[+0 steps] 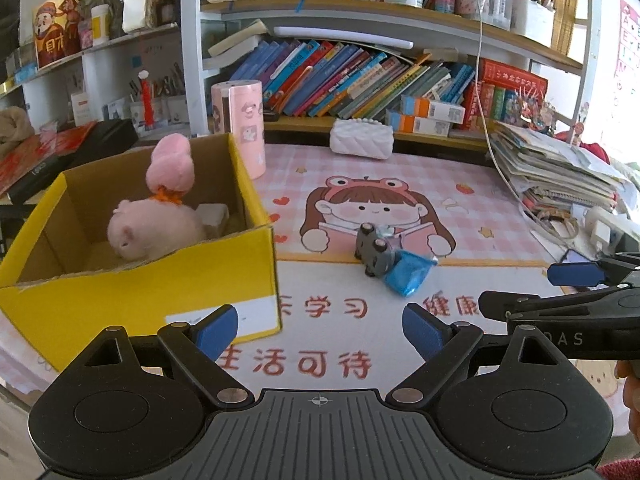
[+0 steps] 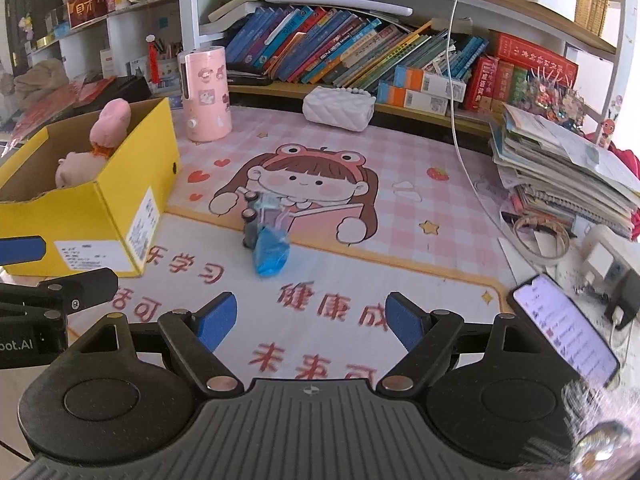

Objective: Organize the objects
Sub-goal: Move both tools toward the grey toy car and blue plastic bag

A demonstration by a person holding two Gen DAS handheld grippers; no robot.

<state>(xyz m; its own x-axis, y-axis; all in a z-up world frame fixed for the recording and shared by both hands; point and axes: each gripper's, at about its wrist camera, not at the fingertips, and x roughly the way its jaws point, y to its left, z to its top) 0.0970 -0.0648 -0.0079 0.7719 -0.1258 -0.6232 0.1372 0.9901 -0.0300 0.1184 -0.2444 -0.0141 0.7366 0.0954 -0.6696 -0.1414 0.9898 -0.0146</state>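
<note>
Now both grippers, left (image 1: 318, 330) and right (image 2: 310, 318), have open, empty fingers; the slippery blue bag (image 2: 271, 254) beside the grey toy (image 2: 251, 222) may slide away when pinched.

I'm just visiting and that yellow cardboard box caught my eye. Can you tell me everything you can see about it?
The yellow cardboard box is an open-topped rectangular carton, bright yellow outside and plain brown inside, with a roughly torn upper edge. A white printed label is stuck on one end. It stands upright at the left side of the pink cartoon desk mat. Inside lies a pink plush toy and a small pale object I can't identify. Neither gripper touches it.
</note>
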